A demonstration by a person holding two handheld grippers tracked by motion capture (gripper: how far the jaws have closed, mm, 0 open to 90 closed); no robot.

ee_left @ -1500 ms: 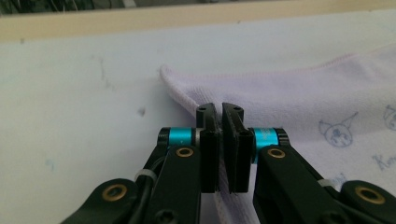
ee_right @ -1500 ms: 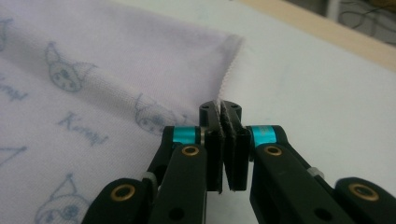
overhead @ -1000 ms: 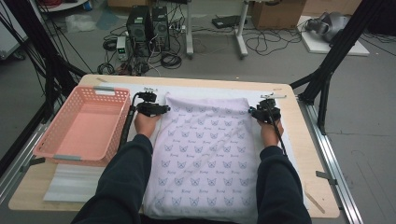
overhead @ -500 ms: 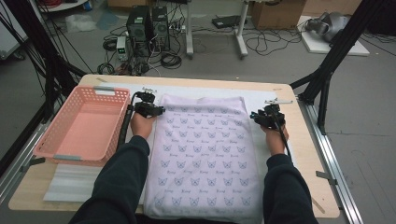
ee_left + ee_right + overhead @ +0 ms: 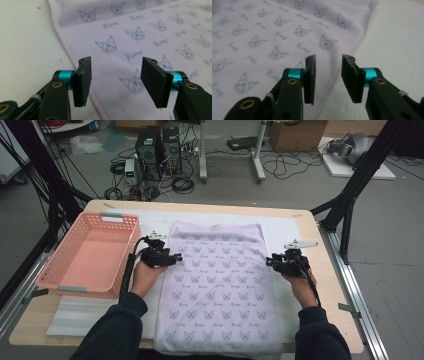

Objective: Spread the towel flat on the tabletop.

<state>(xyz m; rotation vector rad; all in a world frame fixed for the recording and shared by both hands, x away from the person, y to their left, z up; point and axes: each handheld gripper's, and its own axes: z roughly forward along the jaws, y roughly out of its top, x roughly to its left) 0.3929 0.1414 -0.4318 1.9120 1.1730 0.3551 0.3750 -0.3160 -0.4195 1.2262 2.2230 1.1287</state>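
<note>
Sliding back toward the person's edge of the counter [image 5: 320, 320], both hands have left the far corners of the towel [image 5: 220, 290], where they were a moment ago, and now sit at the middle of its two long sides. The towel has changed too: it looks longer, reaching from near the far edge of the counter right down to the near edge, where it hangs over a little. It lies flat and smooth on a white sheet [image 5: 295, 227]. The left tongs [image 5: 175, 257] have just been opening wider, and their pads are spread with nothing pinched; in the left gripper view they [image 5: 115, 80] hover over the towel's hem. The right tongs [image 5: 269, 262] are also spread apart and empty, hanging over the other hem in the right gripper view [image 5: 327, 78]. So it looks like the spreading-out part is done and the hands are lining up for a new grab, maybe to fold the towel. The pink basket [image 5: 60, 280] waits by the left edge of the counter.
</note>
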